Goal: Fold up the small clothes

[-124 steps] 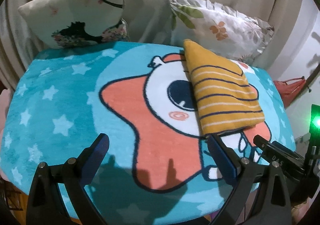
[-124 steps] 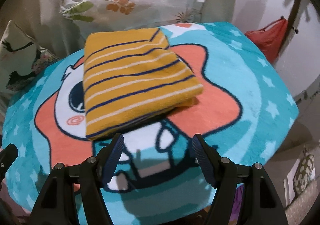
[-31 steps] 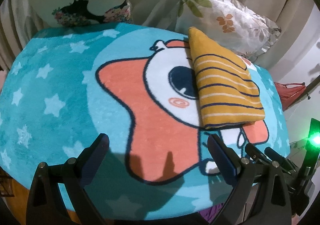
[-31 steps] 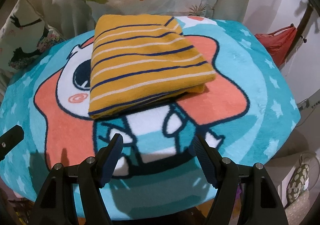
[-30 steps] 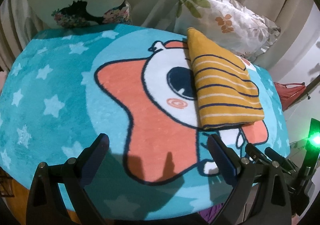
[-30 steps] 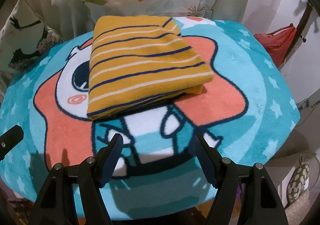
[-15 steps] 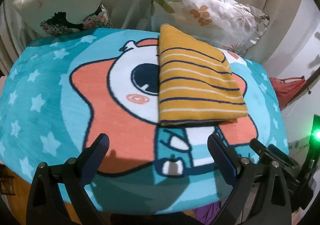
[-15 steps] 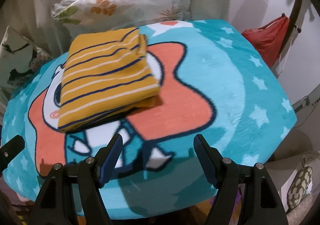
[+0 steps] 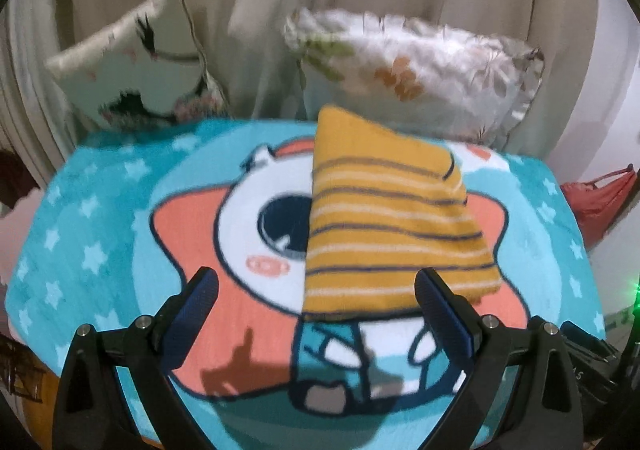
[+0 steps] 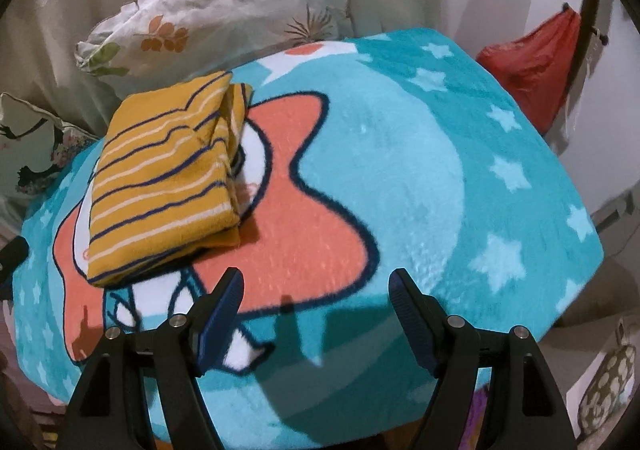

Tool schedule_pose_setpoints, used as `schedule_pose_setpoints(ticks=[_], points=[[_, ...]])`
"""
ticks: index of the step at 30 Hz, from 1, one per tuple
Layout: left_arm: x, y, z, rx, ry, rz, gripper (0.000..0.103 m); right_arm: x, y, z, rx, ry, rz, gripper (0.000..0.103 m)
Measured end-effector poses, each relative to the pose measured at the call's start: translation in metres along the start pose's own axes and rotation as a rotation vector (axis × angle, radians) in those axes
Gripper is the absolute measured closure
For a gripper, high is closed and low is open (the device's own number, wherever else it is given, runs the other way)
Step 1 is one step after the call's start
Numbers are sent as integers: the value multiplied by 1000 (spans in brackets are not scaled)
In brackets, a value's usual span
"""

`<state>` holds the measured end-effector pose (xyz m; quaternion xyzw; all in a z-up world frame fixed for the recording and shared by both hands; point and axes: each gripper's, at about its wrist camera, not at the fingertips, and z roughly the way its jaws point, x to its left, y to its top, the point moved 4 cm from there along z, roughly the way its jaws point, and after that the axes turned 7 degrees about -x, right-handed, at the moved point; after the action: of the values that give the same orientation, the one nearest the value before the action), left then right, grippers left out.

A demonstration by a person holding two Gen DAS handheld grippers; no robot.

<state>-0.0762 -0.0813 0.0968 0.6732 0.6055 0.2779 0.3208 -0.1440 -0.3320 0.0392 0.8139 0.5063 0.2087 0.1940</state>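
While folded into a neat rectangle, lay the striped yellow garment (image 9: pixel 390 226) on the star-printed blanket (image 9: pixel 100 234), over the cartoon's white face and toward the far side, just in front of the floral pillow (image 9: pixel 420 78). Held the left gripper (image 9: pixel 316 314) near its near edge, jaws wide apart and empty; held the right gripper (image 10: pixel 316 314) off to the right over bare blanket, jaws likewise spread, gripping nothing. Looked finished, as a judgement.

Could still come undone: a low pass of the left jaws might snag the near hem and drag the top layer open, and the plush, rounded blanket gives little firm support against a nudge.

Showed only in the right wrist view: the loose stacked layers along the garment's right edge (image 10: pixel 234 154), slightly uneven, plus the red bag (image 10: pixel 532 70) at far right. Showed more clearly in the left wrist view, though blurred: the crane-print pillow (image 9: pixel 136 70) at far left and the garment's tidy near hem.
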Motion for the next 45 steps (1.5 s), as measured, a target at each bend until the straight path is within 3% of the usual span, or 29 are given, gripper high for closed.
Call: schedule_pose_setpoints(ticks=[6, 14, 19, 23, 26, 34, 45], points=[[-2, 24, -24, -155, 28, -15, 5, 17, 15, 7, -22, 58, -76, 23], [10, 51, -52, -282, 69, -53, 0, 30, 31, 17, -48, 87, -126, 23], [15, 71, -71, -377, 20, -58, 0, 43, 50, 14, -93, 101, -173, 23], [7, 73, -56, -302, 10, 17, 0, 56, 65, 10, -119, 124, -188, 23], [1, 63, -42, -233, -10, 13, 0, 61, 71, 8, -131, 127, -184, 21], [-4, 18, 14, 34, -1, 26, 0, 60, 57, 25, -73, 117, -176, 20], [-6, -11, 37, 147, -42, -16, 0, 54, 36, 38, -12, 97, -189, 20]])
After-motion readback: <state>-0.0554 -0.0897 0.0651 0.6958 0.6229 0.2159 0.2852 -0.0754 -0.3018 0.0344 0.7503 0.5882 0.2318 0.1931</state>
